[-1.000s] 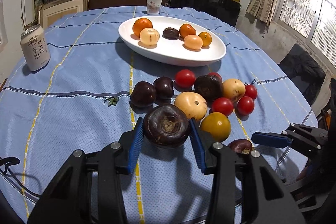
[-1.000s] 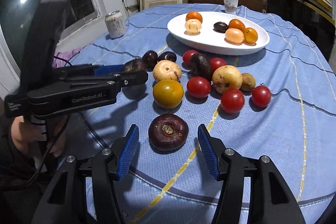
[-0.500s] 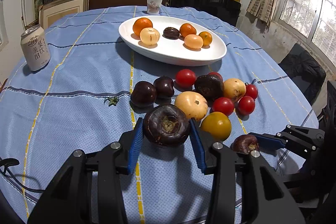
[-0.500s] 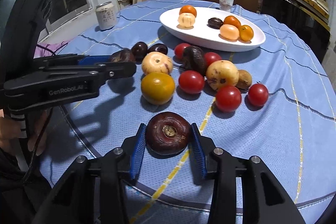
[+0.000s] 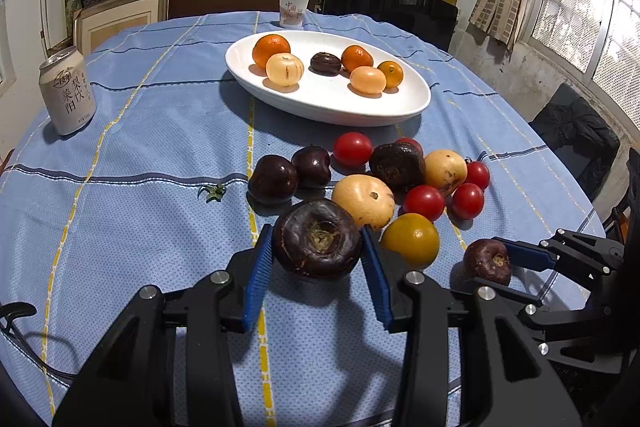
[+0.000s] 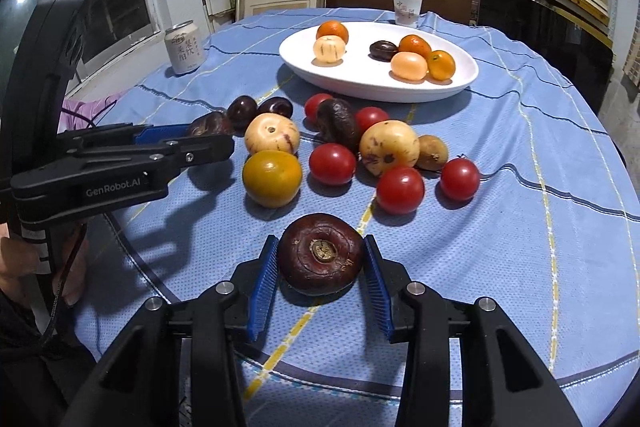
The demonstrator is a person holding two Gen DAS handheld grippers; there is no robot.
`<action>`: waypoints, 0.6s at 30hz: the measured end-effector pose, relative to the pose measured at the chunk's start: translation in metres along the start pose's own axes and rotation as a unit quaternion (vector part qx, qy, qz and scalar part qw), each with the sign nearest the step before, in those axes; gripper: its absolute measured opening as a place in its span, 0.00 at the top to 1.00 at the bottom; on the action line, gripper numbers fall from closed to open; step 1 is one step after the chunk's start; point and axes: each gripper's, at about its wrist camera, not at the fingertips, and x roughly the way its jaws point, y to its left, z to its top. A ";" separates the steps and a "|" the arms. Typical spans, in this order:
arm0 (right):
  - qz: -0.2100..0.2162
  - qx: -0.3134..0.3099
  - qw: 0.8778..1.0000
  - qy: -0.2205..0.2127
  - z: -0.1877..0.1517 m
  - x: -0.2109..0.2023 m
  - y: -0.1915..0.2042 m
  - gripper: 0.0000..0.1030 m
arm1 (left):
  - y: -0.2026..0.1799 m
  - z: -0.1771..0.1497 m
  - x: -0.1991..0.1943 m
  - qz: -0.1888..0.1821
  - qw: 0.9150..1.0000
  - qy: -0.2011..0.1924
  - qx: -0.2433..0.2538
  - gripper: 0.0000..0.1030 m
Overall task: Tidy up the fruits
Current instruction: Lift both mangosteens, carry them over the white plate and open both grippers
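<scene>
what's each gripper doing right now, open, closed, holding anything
Left gripper: closed on a dark brown fruit.
Right gripper: jaws just closed on another dark reddish-brown fruit.

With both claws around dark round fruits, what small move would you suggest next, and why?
Probably lift both. The left claw and right claw each press on a dark fruit sitting on the tablecloth, and the white dish has room.
</scene>
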 end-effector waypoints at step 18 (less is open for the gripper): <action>-0.027 0.053 0.998 -0.025 0.002 -0.014 -0.040 0.59 | -0.001 -0.003 -0.007 0.007 1.000 0.002 0.005 0.59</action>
